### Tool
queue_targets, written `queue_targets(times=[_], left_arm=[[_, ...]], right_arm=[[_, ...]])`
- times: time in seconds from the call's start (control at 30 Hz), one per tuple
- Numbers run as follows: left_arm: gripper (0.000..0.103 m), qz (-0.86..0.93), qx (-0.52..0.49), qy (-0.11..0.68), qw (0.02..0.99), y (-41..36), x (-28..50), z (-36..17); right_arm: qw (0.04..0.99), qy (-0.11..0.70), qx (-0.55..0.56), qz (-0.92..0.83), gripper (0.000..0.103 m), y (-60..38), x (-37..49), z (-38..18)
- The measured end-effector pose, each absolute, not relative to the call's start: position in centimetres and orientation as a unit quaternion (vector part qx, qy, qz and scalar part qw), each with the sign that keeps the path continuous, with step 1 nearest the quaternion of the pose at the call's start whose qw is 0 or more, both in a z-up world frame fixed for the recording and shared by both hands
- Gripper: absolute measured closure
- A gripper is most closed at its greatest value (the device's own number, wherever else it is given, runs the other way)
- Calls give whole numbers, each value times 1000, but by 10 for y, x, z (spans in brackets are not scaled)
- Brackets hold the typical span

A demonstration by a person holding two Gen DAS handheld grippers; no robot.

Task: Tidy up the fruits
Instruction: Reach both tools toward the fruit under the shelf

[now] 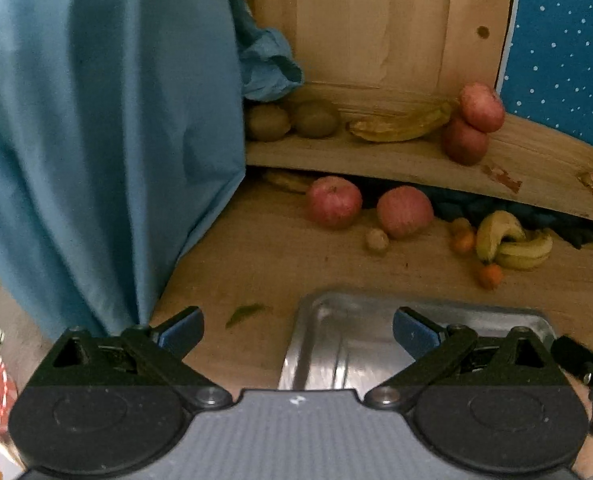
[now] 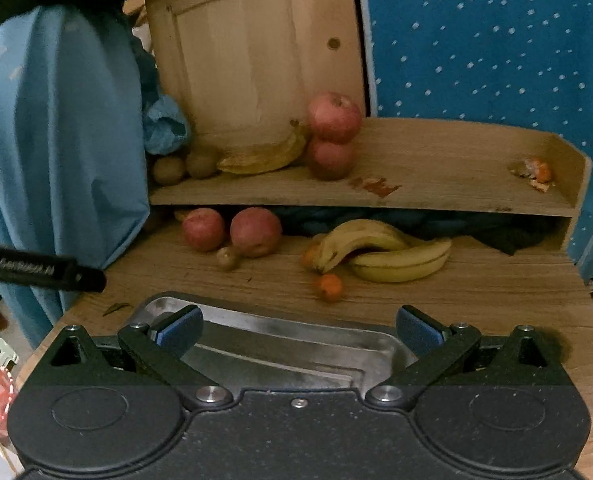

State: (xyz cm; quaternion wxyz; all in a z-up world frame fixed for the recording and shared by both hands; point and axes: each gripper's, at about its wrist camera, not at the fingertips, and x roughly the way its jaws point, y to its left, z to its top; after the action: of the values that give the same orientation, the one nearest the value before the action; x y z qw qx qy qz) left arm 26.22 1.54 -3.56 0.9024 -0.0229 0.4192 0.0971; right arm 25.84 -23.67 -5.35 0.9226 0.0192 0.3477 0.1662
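- Left gripper (image 1: 298,330), right gripper (image 2: 298,330): jaws spread, empty, over metal tray (image 2: 296,340).
- Apples (image 2: 232,230), bananas (image 2: 380,250), oranges (image 2: 330,286): loose on table beyond.
- Shelf apples (image 2: 332,136): stacked; risk of rolling off if nudged.

Each handheld unit has a matte black housing with two round embossed discs at its lower corners. The left gripper (image 1: 298,330) carries a grey ribbed centre panel; the right gripper (image 2: 298,330) has a speckled black panel with one small screw. Black angular linkage arms pivot on silver bolts. The fingers (image 2: 178,330) end in blue pads. Triangular cut-outs mark the outer brackets.
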Motion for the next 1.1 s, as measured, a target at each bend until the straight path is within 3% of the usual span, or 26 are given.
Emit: queue_targets(times=[0.7, 1.1], left_arm=[[0, -16, 14, 465, 885, 75, 415, -80], [0, -58, 17, 482, 874, 69, 457, -103]], right_arm=[[891, 414, -40, 180, 1, -109, 353, -93], [890, 429, -45, 151, 17, -86, 391, -113]])
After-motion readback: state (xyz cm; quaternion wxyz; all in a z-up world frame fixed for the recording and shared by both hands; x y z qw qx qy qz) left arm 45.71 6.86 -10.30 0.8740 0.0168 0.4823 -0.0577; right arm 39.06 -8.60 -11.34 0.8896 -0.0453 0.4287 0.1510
